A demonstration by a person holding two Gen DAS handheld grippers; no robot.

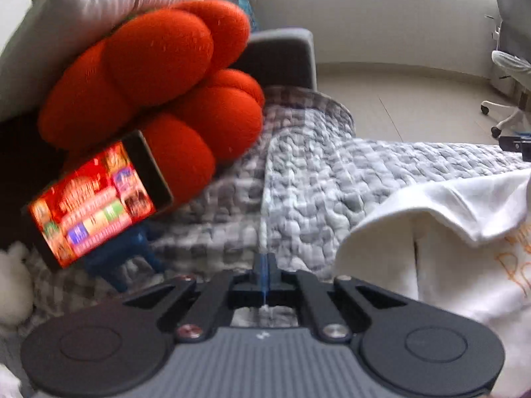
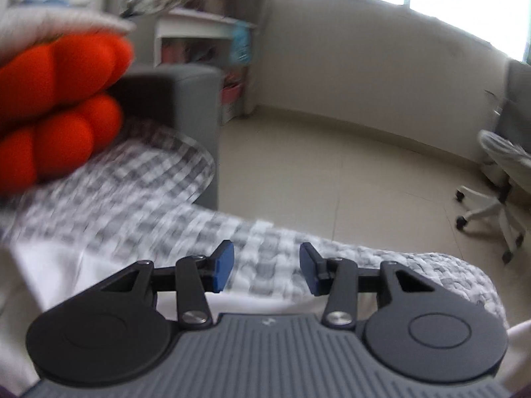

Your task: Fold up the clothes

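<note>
White garment (image 1: 448, 232) right of closed left tool (image 1: 264, 273)

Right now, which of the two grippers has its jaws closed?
The left gripper: its blue pads meet with no gap and hold nothing. The right gripper stands open, its pads apart over the grey quilt.

we can't read the orange lettering (image 1: 512, 265) on the white garment (image 1: 464, 232); it's cut off by the right edge of the left wrist view. the phone (image 1: 96, 199) screen is smeared, its text illegible, and the blue stand (image 1: 132, 252) under it is mostly hidden. in the right wrist view the checked blanket (image 2: 166, 205) and red cushion (image 2: 59, 106) are motion-blurred, cushion cropped at the left edge. shelf (image 2: 205, 53) contents too small & blurry to tell. office chair (image 2: 497, 179) is cropped on the right.
</note>
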